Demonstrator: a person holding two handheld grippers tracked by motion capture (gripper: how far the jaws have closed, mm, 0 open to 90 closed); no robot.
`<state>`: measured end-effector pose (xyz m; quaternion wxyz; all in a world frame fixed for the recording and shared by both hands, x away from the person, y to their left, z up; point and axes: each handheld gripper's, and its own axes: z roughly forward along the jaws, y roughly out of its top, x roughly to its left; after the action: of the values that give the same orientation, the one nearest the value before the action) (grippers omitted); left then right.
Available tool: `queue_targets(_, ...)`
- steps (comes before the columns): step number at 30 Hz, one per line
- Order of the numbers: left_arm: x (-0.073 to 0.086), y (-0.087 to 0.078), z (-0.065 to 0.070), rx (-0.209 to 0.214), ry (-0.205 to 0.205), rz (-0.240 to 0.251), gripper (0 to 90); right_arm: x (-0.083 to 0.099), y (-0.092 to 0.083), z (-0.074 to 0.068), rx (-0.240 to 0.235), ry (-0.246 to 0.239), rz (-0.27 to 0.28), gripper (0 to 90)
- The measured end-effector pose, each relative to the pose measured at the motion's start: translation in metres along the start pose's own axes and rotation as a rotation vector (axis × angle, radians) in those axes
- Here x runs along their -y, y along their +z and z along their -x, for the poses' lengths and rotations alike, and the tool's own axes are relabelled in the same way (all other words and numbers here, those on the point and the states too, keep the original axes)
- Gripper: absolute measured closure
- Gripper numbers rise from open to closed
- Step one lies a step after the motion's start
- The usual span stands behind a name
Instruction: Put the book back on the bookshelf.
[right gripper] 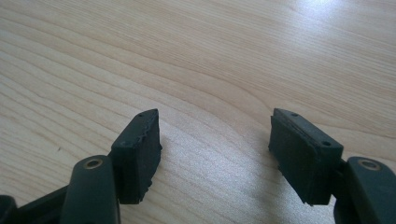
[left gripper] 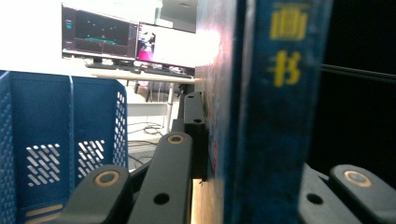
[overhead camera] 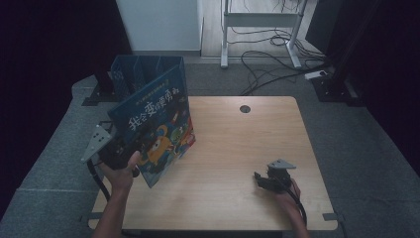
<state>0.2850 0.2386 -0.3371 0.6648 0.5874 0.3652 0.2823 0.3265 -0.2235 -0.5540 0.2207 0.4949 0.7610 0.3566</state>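
— Book (overhead camera: 157, 126): location and attitude?
— Held clear of table (overhead camera: 237, 163) at its left edge, in front of blue rack (overhead camera: 141, 72). Standing near upright, cover turned toward camera and rightward. Long axis slanted: title line rising from lower left to upper right, one lower corner pointing down at the tabletop.

— Grip on it?
— Left gripper (overhead camera: 130, 148) clamped on the lower left portion; jaws pressed together on both faces. Confirmed in left gripper view: spine (left gripper: 275, 112) with yellow characters running vertically between the jaws, rack wall (left gripper: 56, 140) to the left.

— Left hand?
— Left hand (overhead camera: 121, 173) wrapped round the gripper body, forearm entering from the bottom edge.

— Right gripper?
— Right gripper (overhead camera: 258, 176) low over the table's right front area, well apart from the book. Jaws standing apart, nothing between them; pads (right gripper: 140, 151) over bare wood in right gripper view.

— Contact between book and rack?
— Cannot tell.
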Motion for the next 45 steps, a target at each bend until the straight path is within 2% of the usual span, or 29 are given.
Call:
queue_targets(11, -0.006, -0.004, -0.01, -0.054, 0.012, 0.014, 82.0, 0.0, 0.0, 0.0, 0.004, -0.002, 0.0, 32.9)
queue_targets(23, -0.009, 0.001, -0.02, -0.105, 0.01, 0.017, 82.0, 0.0, 0.0, 0.0, 0.005, -0.003, 0.0, 32.9)
queue_targets(36, -0.018, 0.012, -0.026, -0.139, 0.03, 0.016, 82.1, 0.0, 0.0, 0.0, 0.004, -0.003, 0.0, 32.9)
queue_targets(40, -0.023, 0.014, -0.028, -0.152, 0.045, 0.026, 82.1, 0.0, 0.0, 0.0, 0.004, -0.003, 0.0, 32.8)
queue_targets(45, -0.025, 0.017, -0.032, -0.173, 0.039, 0.038, 82.1, 0.0, 0.0, 0.0, 0.006, -0.003, 0.0, 32.7)
